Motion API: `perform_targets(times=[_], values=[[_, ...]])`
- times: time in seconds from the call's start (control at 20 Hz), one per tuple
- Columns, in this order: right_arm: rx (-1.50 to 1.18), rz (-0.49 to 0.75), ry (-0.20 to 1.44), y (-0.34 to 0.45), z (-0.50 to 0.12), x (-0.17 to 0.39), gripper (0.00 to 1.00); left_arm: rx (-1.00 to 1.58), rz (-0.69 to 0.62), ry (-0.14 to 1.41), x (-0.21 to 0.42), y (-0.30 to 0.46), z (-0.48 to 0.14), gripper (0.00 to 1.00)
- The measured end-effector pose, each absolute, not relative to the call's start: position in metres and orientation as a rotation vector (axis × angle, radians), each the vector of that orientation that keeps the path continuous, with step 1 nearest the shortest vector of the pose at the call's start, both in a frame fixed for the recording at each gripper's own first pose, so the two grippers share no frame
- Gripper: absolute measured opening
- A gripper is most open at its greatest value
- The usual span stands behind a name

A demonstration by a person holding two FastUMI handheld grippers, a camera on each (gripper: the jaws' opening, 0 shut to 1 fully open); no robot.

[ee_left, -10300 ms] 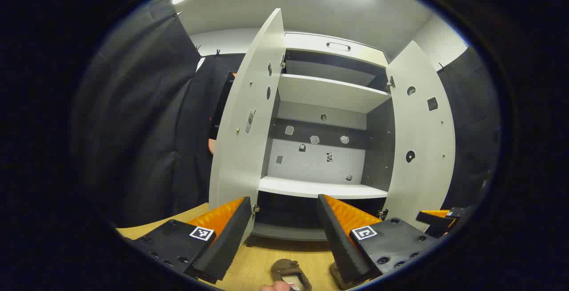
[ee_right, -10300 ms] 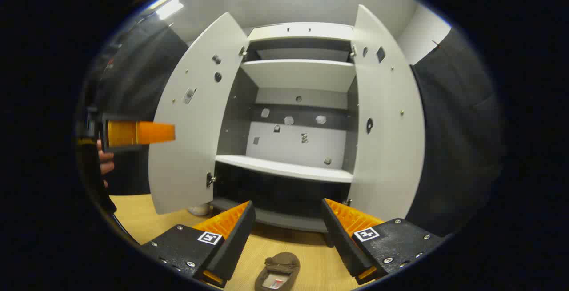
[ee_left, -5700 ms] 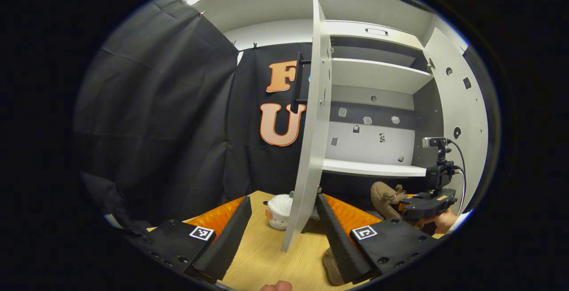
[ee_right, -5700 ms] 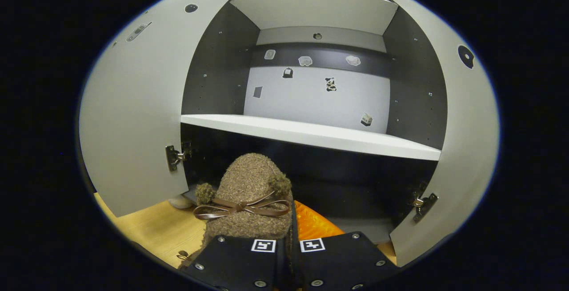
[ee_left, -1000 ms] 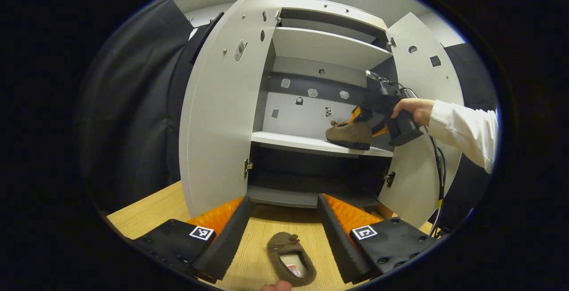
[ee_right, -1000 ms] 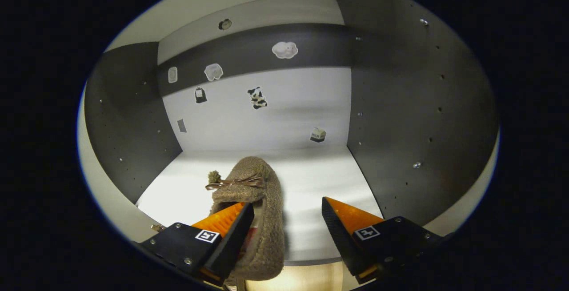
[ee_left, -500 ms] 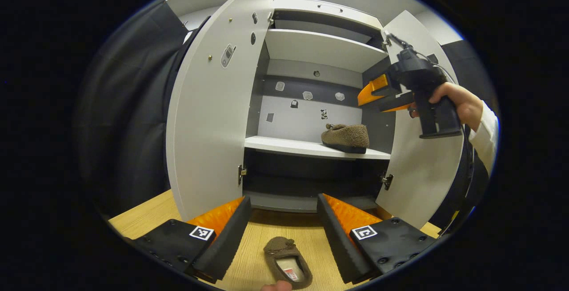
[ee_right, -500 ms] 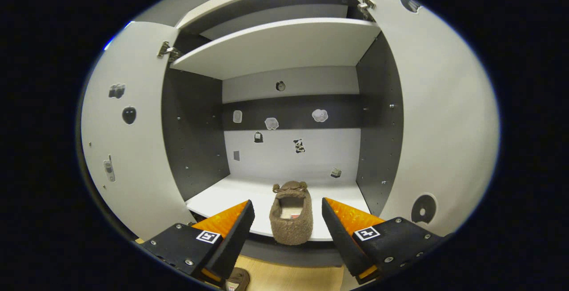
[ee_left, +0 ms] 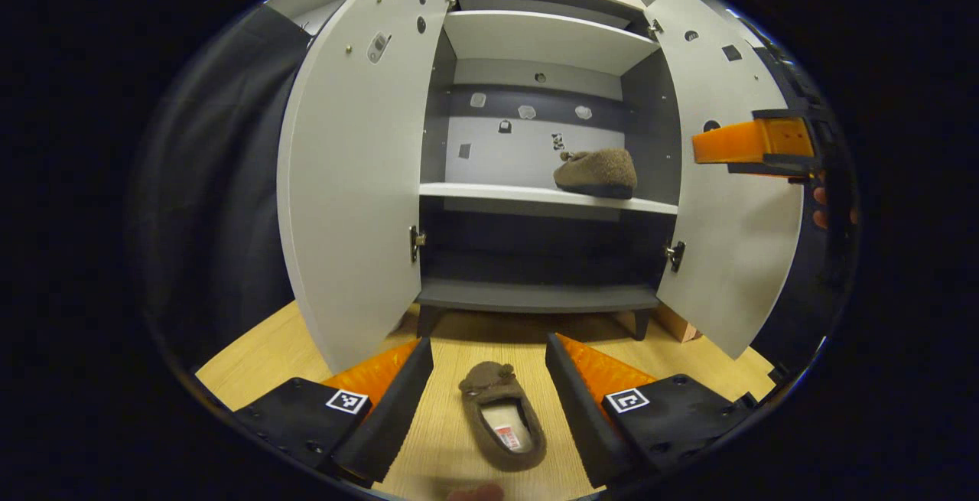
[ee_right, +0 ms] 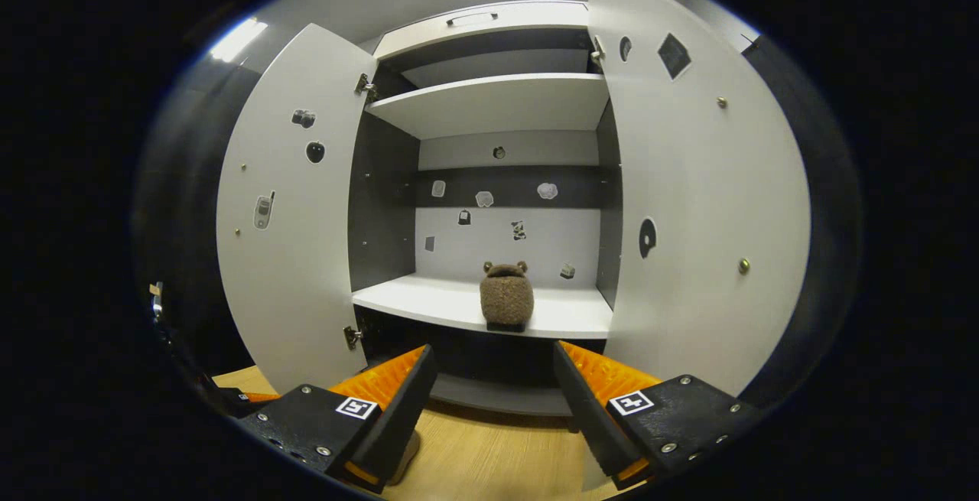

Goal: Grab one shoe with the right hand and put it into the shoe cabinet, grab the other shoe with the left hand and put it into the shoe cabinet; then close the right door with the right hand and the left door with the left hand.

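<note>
One brown slipper (ee_left: 596, 173) rests on the shoe cabinet's middle shelf (ee_left: 489, 193); the left hand-held gripper (ee_left: 489, 401), jaws wide and empty, hovers over its mate (ee_left: 502, 424) on the floor, apparently next to be gripped. The right hand-held gripper (ee_right: 493, 401) hangs open, empty.

So there's a white middle shelf (ee_left: 489, 193) in the cabinet with one fuzzy brown shoe (ee_left: 596, 172) sitting on it, over at the 3 o'clock end. The other shoe (ee_left: 502, 424) lies on the light wood floor (ee_left: 252, 359), opening up, at 6 o'clock from the cabinet
</note>
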State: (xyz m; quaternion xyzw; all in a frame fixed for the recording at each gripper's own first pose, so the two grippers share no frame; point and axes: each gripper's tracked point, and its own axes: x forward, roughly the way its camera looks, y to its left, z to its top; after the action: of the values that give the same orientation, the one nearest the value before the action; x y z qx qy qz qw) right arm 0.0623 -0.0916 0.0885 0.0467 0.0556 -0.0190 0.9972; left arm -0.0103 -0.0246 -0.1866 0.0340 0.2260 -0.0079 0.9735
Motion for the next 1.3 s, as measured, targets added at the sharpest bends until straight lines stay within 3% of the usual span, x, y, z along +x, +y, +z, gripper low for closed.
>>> perform_targets(times=[0.2,0.55,0.75,0.8,0.85,1.0,1.3], values=[[0.101,-0.019,0.084,-0.084,0.078,0.031,0.94,0.048,-0.069,0.633,-0.017,-0.022,-0.251,0.97],[0.108,-0.069,0.06,-0.093,0.087,0.01,0.94,0.126,-0.015,0.791,-0.001,0.026,-0.345,0.98],[0.075,-0.106,0.085,-0.1,0.081,0.011,0.94,0.131,-0.002,0.798,0.021,0.034,-0.376,1.0],[0.05,-0.121,0.101,-0.103,0.075,0.011,0.99,0.138,0.003,0.791,0.027,0.036,-0.38,1.0],[0.04,-0.125,0.112,-0.103,0.072,0.01,0.94,0.15,0.002,0.79,0.033,0.037,-0.382,1.0],[0.038,-0.13,0.117,-0.1,0.072,0.011,0.94,0.147,-0.026,0.787,0.039,0.032,-0.387,0.99],[0.017,-0.115,0.096,-0.091,0.077,0.017,0.94,0.158,-0.094,0.764,0.048,0.016,-0.381,0.23]])
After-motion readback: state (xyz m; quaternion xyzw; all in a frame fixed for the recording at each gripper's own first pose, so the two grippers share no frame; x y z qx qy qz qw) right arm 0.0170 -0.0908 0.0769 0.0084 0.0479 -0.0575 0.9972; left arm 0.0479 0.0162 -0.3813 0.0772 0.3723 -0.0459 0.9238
